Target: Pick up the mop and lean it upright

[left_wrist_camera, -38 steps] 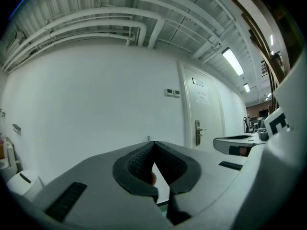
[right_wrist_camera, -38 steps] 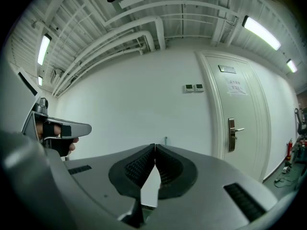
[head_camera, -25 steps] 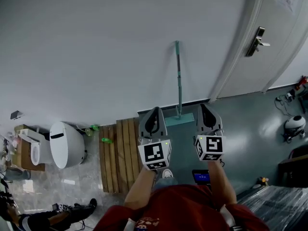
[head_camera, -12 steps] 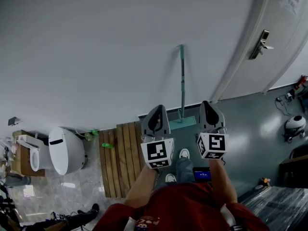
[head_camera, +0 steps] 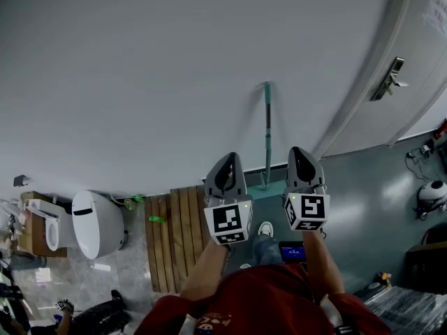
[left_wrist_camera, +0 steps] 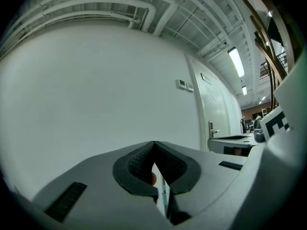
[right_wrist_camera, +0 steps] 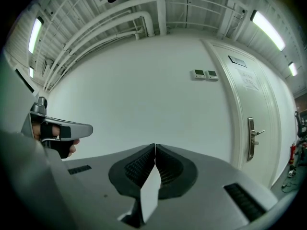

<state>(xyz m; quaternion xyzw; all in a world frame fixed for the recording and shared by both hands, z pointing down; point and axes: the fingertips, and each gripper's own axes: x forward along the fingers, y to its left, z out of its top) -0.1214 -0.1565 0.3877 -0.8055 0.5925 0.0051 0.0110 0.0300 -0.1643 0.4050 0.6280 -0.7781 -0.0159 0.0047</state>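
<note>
White wall [head_camera: 140,82] behind; mop [head_camera: 267,131] leaning upright against it; left gripper [left_wrist_camera: 154,146], right gripper [right_wrist_camera: 155,148] both pressed together, empty.

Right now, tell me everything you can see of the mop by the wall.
The mop is a flat mop with a thin, straight teal handle joined to a flat teal head. It stands nearly upright, with its head on the grey floor and the top of its handle against the white wall, left of the door. In the head view the head is partly hidden behind the left tool and the right tool. Neither tool touches it.
</note>
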